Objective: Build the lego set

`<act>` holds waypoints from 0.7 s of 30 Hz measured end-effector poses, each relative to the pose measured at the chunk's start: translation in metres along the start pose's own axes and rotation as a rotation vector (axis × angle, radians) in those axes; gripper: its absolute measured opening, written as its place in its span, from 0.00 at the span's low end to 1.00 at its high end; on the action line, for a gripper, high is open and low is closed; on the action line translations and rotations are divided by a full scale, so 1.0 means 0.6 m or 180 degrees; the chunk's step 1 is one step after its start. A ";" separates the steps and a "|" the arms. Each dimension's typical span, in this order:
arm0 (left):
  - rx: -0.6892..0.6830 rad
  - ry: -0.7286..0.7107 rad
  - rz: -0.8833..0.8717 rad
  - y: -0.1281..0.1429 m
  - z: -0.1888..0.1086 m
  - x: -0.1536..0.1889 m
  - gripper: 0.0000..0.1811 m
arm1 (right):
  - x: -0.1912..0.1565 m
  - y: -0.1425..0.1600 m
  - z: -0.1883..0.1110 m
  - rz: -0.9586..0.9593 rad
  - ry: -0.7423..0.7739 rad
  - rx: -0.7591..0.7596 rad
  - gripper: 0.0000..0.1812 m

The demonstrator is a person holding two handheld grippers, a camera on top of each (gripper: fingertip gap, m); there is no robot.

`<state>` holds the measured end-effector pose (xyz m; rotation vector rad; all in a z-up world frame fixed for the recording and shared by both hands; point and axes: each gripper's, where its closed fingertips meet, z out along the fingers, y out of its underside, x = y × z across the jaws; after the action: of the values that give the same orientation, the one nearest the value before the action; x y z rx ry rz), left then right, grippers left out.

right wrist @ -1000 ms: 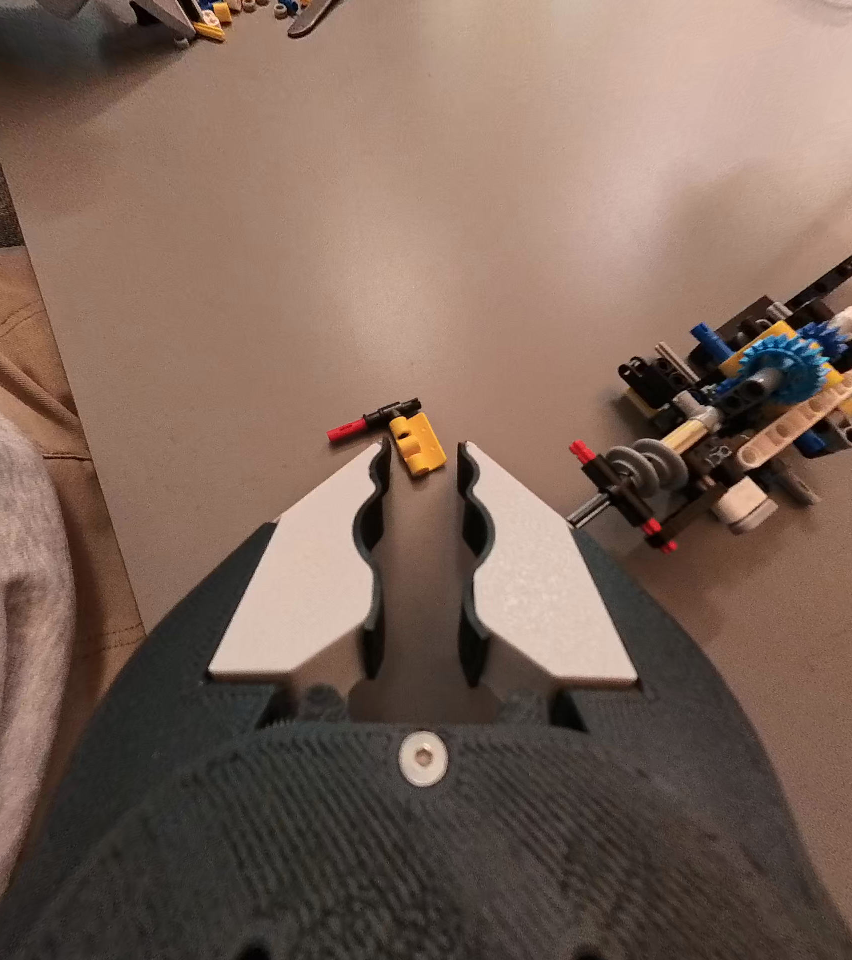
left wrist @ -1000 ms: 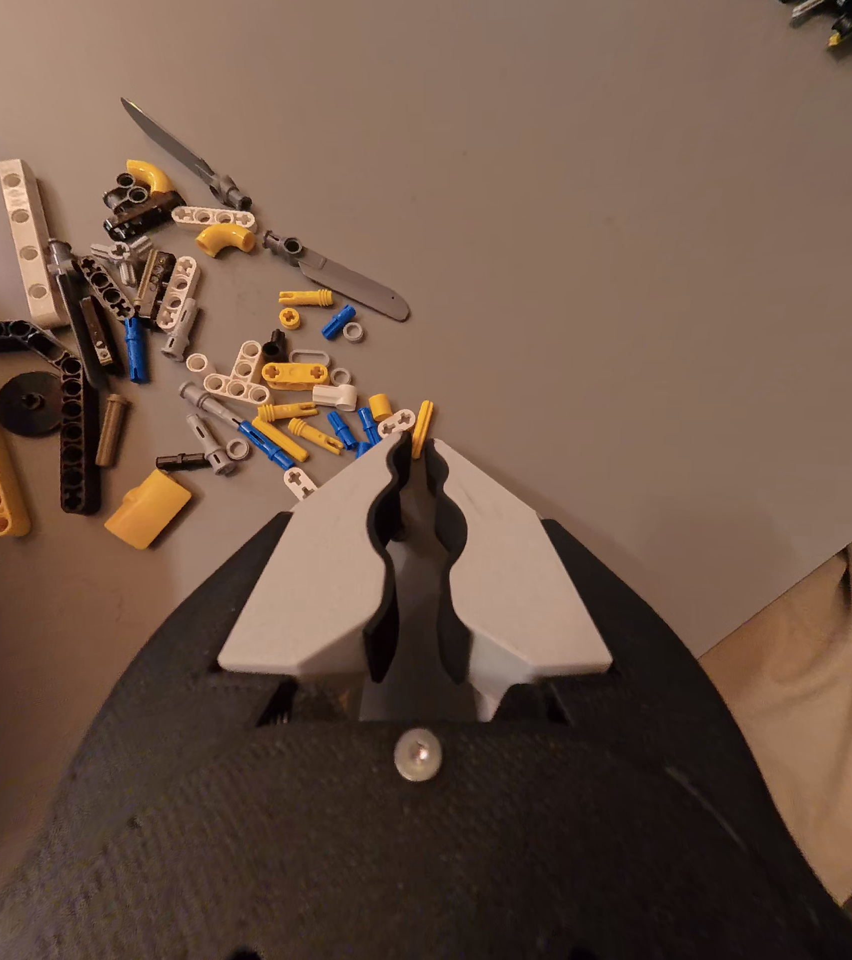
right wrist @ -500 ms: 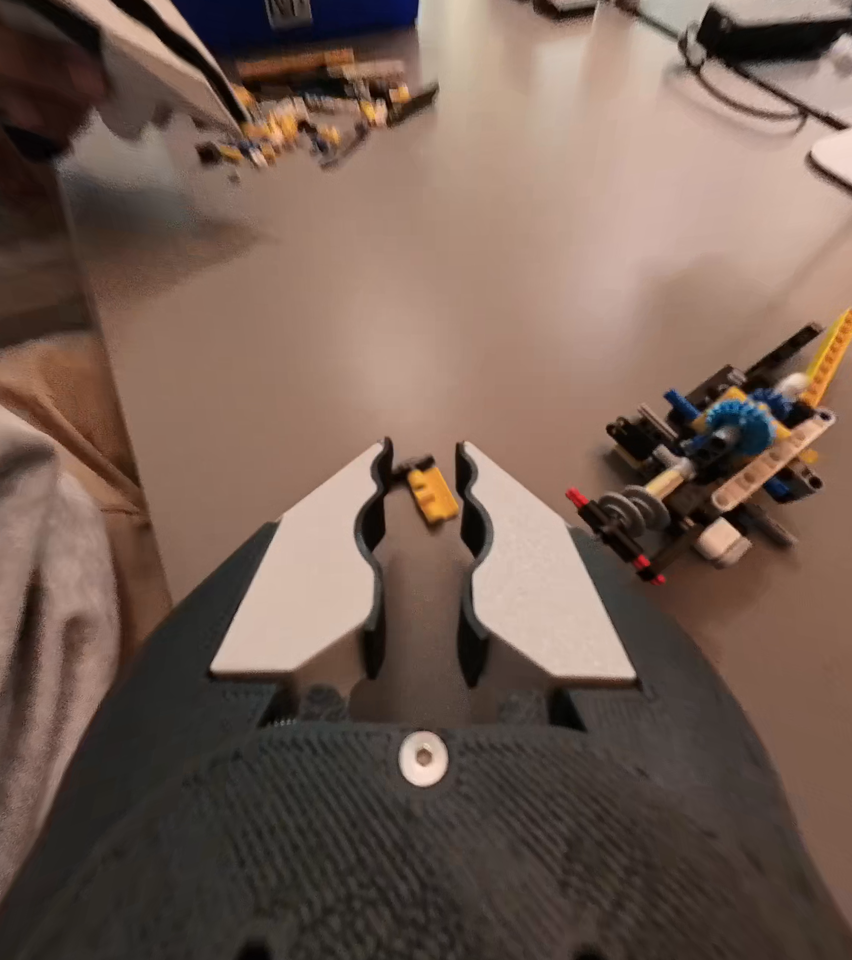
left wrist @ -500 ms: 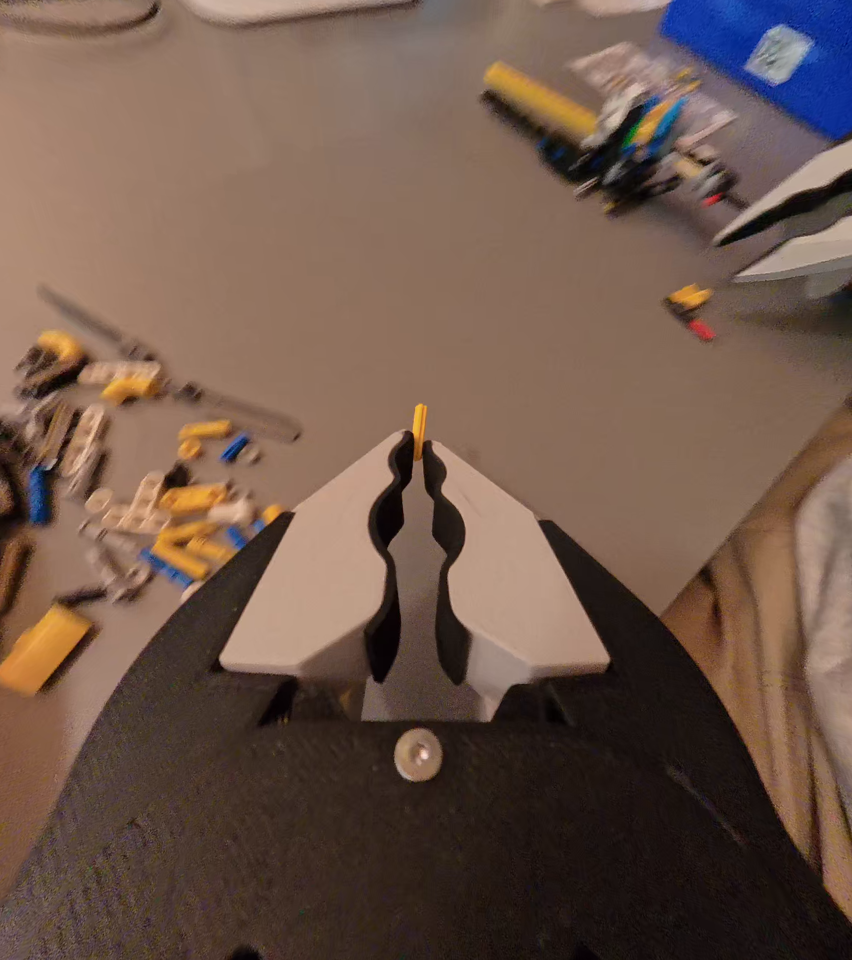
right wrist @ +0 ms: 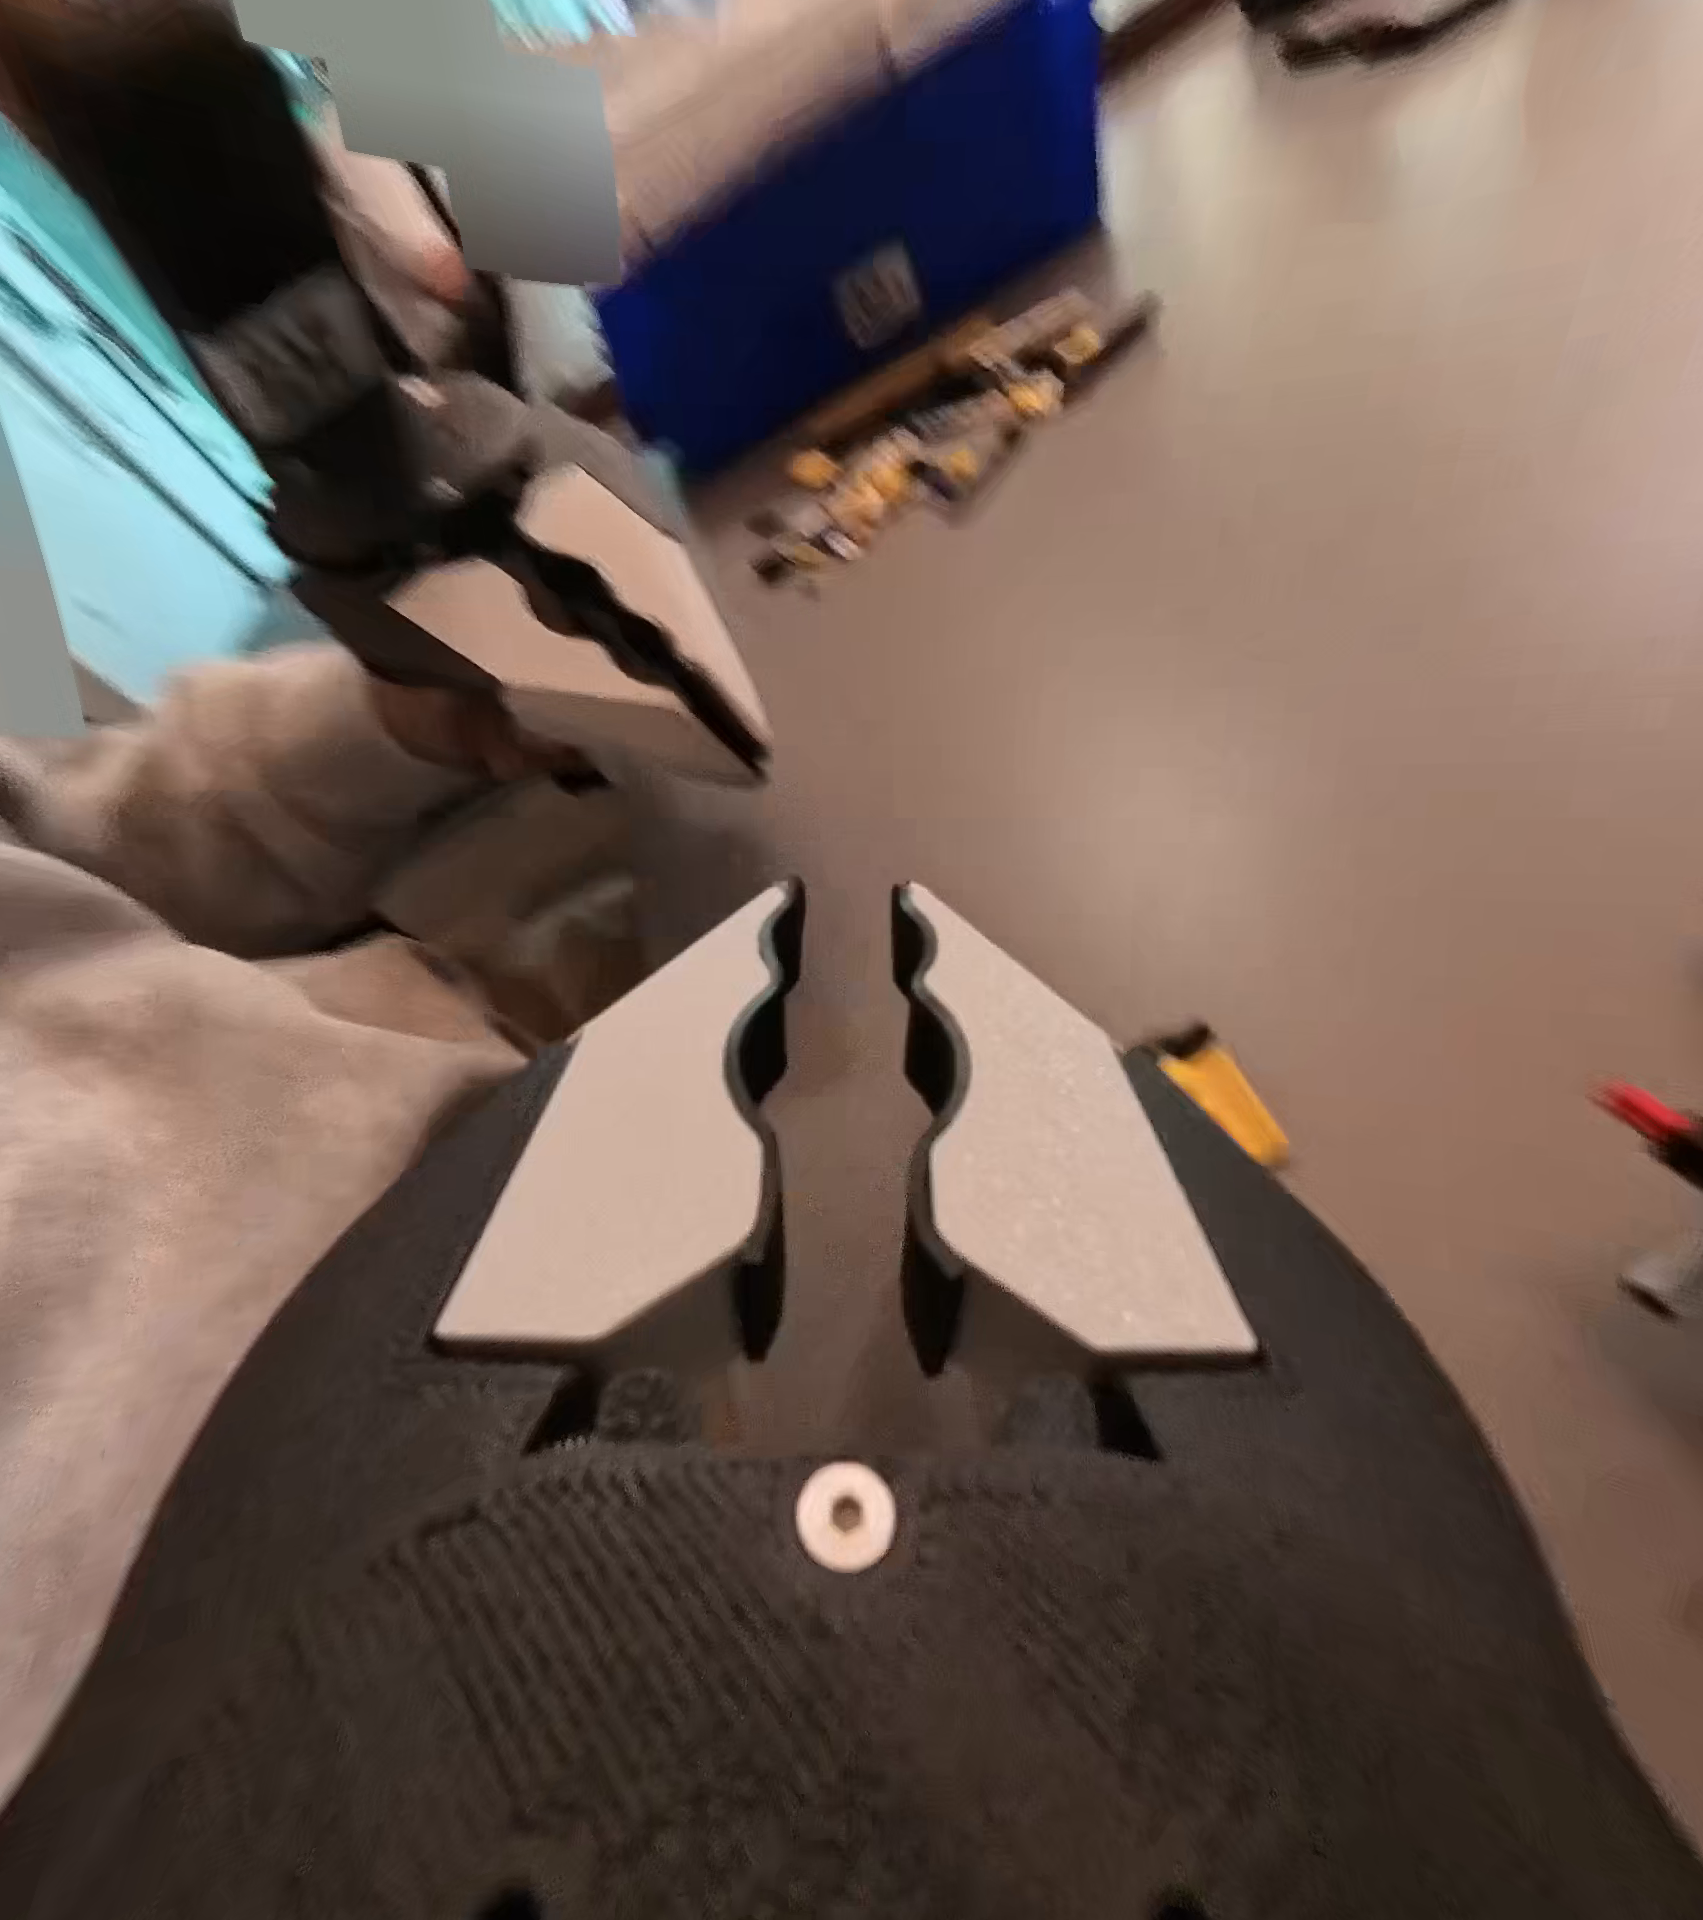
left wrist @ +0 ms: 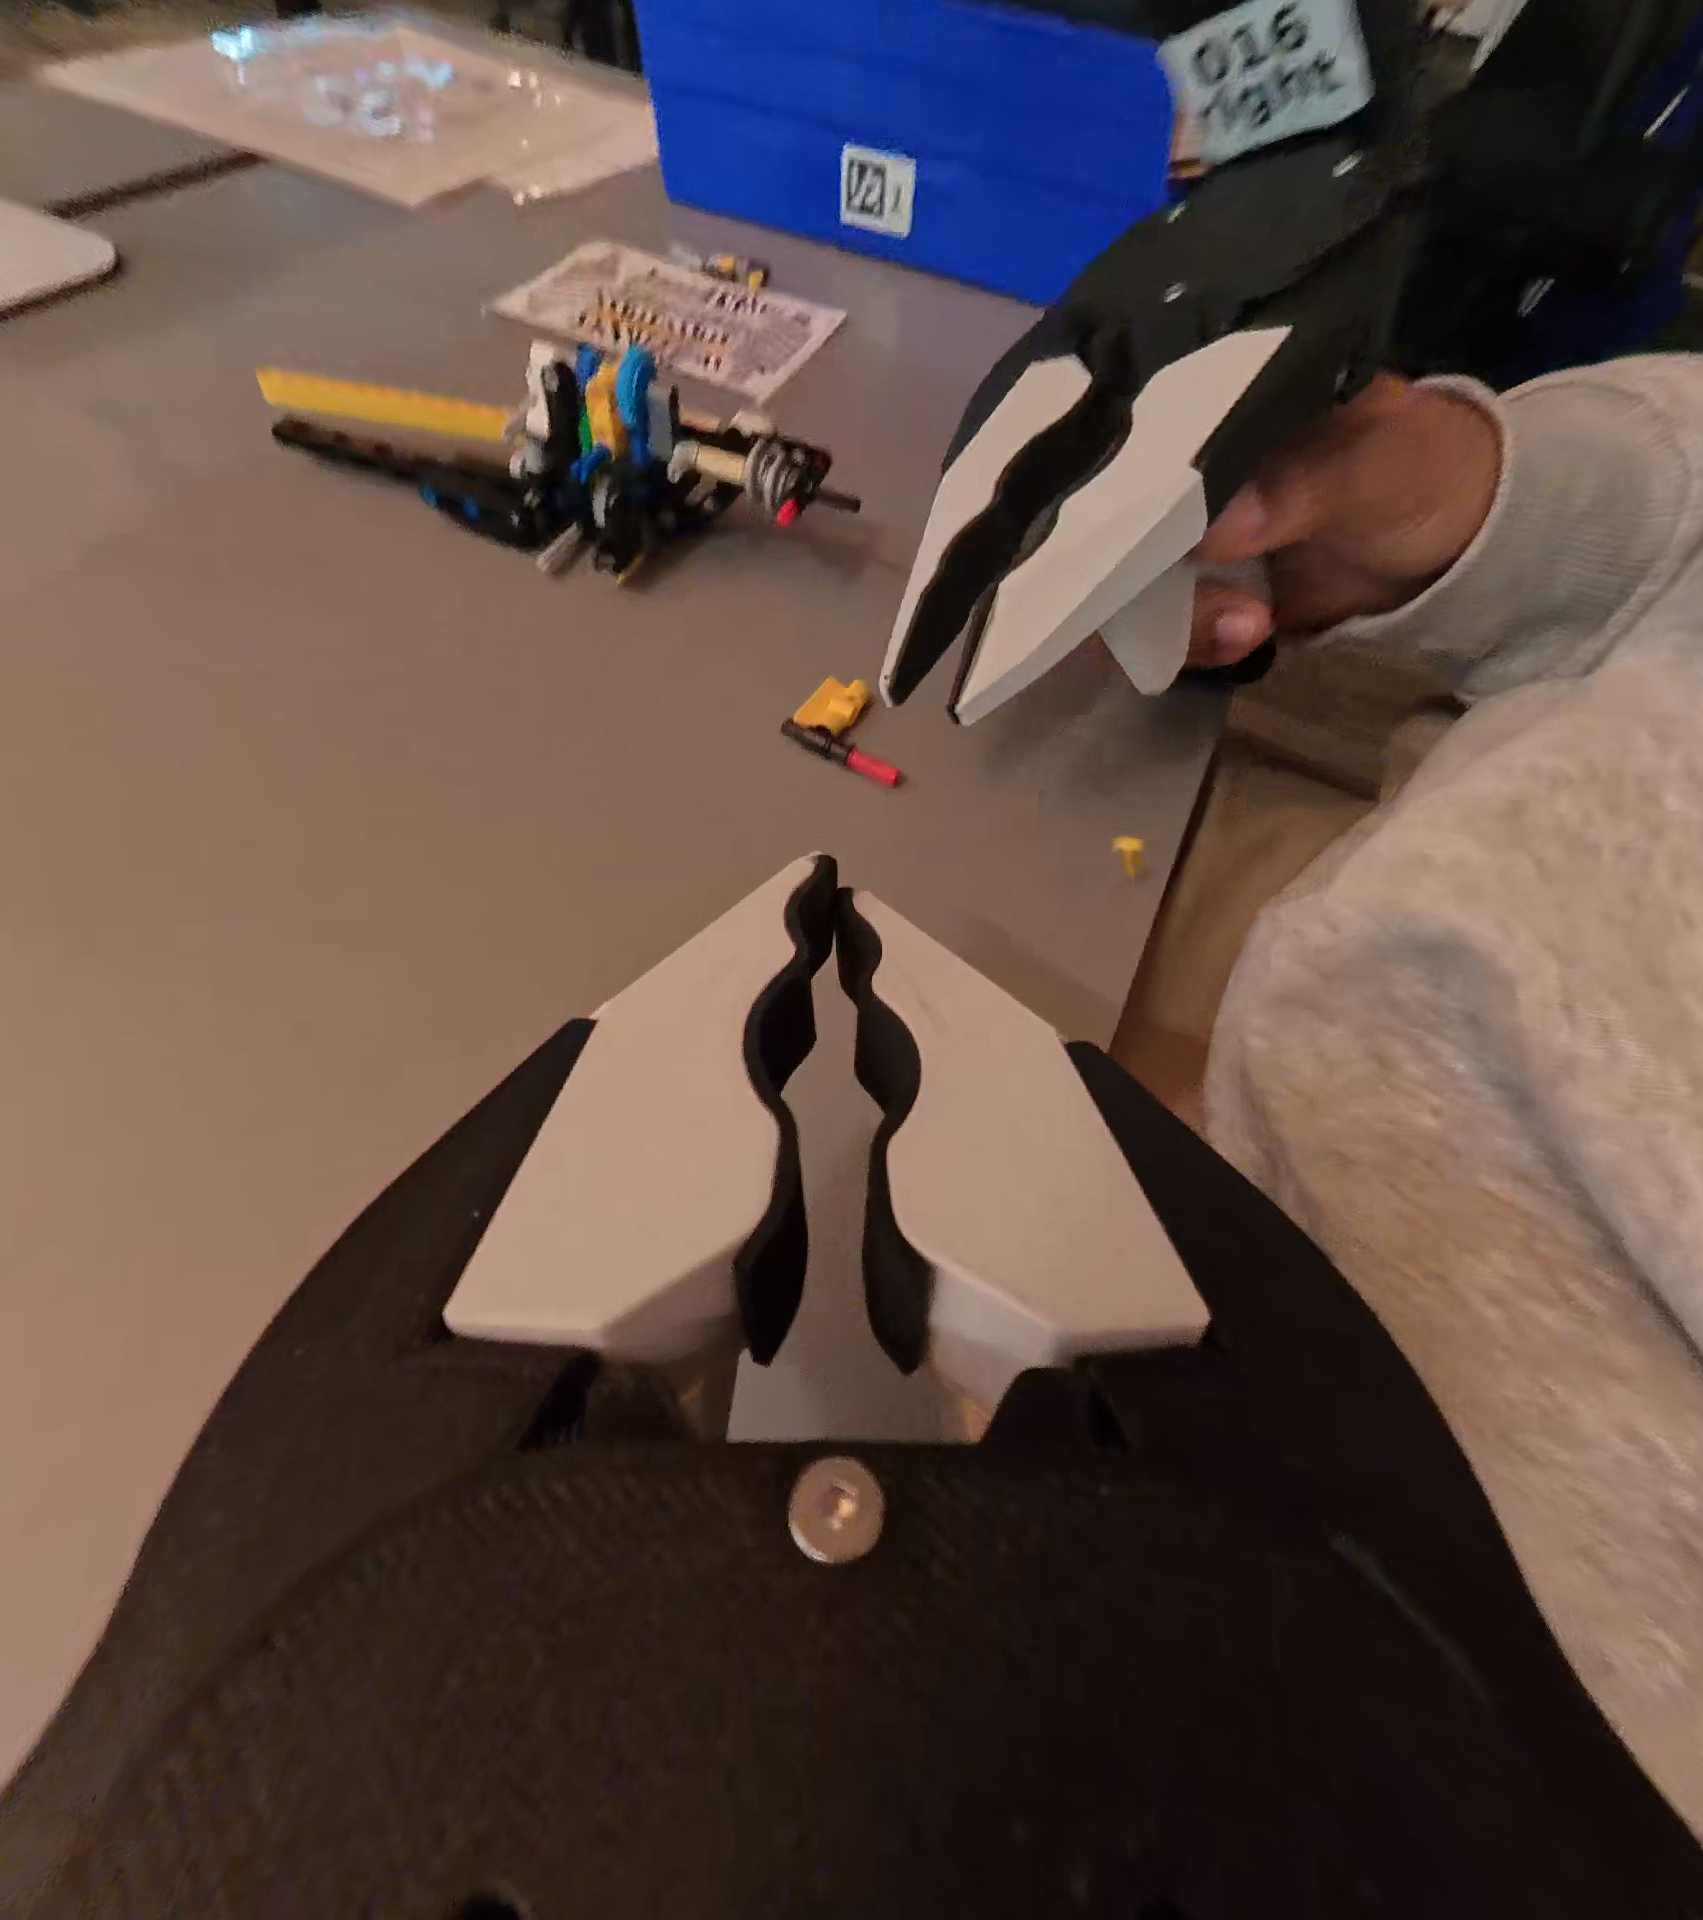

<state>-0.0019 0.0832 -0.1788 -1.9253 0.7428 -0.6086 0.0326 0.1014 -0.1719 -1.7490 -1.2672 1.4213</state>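
My left gripper (left wrist: 831, 881) is shut at the tips, with no part showing between them. A small yellow piece (left wrist: 1127, 854) lies on the grey table (left wrist: 255, 831) near its edge, right of those tips. My right gripper (left wrist: 930, 707) is open and empty, hovering just right of a small yellow, black and red sub-assembly (left wrist: 831, 722). In the blurred right wrist view the right gripper (right wrist: 847, 894) is open, the yellow part (right wrist: 1221, 1101) lies right of its fingers, and the left gripper (right wrist: 753, 758) points in from the upper left. The partly built model (left wrist: 598, 457) lies farther back.
A blue box (left wrist: 909, 135) stands at the back, with an instruction sheet (left wrist: 670, 317) in front of it and clear bags on papers (left wrist: 359, 104) at the far left. The loose parts pile (right wrist: 930, 457) lies by the box. A grey sleeve (left wrist: 1501, 1039) fills the right side beyond the table edge. One gripper's finger ends stand about 5 cm off the other's. The right tips stand about 15 cm off the partly built model (left wrist: 598, 457).
My left gripper swung right, away from the parts pile. The yellow piece no longer shows at its tips; a small yellow piece now lies on the table. My right gripper rose and turned left.
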 end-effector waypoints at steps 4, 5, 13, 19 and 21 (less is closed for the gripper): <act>-0.0014 0.0112 -0.0203 0.004 0.004 0.003 0.00 | 0.036 0.010 -0.026 -0.0219 0.0425 -0.0147 0.09; -0.0028 0.0140 -0.0216 0.005 0.004 0.004 0.00 | 0.034 0.006 -0.033 -0.0242 0.0425 -0.0099 0.09; -0.0124 0.0283 -0.0191 0.015 0.017 0.022 0.00 | 0.042 0.005 -0.089 -0.0512 0.0675 0.0030 0.09; -0.0079 0.0419 -0.0202 0.005 0.028 0.038 0.00 | -0.043 0.073 -0.098 -0.0639 0.0061 -0.0574 0.05; -0.0088 0.0448 -0.0191 0.004 0.031 0.043 0.00 | -0.060 0.130 -0.103 -0.0610 0.0023 -0.1072 0.05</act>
<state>0.0283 0.0751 -0.1862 -1.9508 0.7874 -0.7807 0.1164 0.0460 -0.2053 -1.7805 -1.6990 1.1424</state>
